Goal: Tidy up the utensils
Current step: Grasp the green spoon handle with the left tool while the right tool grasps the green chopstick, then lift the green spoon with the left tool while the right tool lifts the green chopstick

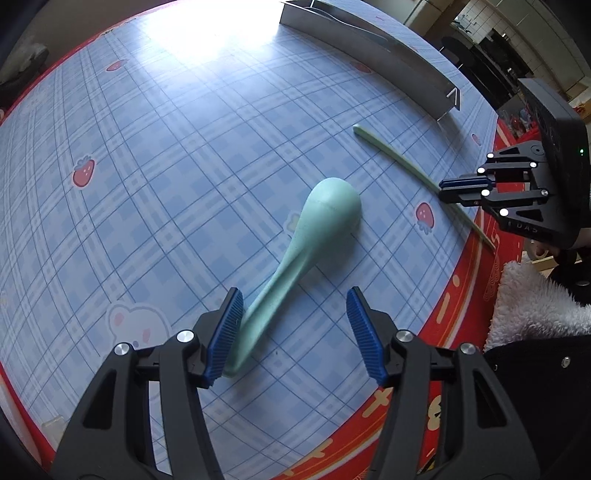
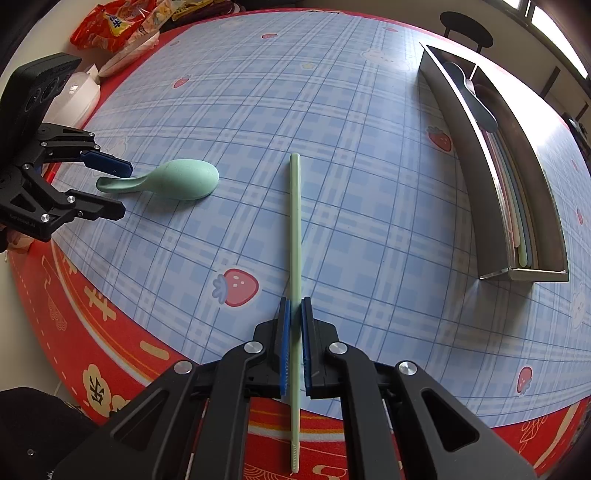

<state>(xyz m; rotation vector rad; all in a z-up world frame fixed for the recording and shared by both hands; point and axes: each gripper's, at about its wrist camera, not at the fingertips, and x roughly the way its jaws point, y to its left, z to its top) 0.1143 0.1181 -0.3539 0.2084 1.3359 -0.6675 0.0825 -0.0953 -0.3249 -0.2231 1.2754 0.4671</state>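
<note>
Centring comes first: shift the left gripper (image 1: 294,306) sideways until the handle of the green spoon (image 1: 325,214) sits midway between the released pads, not crowded against one pad with the other well clear, as now. Close only then, low on the handle near its end, and lift level to keep the bowl, lying face down on the desk (image 1: 166,184), from swinging. Keep the right gripper (image 2: 294,310) clenched on the pale green chopstick (image 2: 295,221), held toward its narrow end with the long part reaching forward and seemingly resting on the desk; raise it without dragging. Carry both to the metal tray (image 2: 476,206) near the far edge and lay each lengthwise beside the utensils already inside. Shown only from the right wrist: the tray's inside, with a spoon and several coloured sticks along its floor; the chopstick's ribbed tip over the red border; snack packets (image 2: 118,22) at the far corner; a side look at the spoon handle's upturned end between the left gripper's fingers. Shown only from the left wrist: how lopsided the handle sits between the pads, a fleecy sleeve (image 1: 528,306) beside the right gripper, and the tray as little more than an outer wall.
</note>
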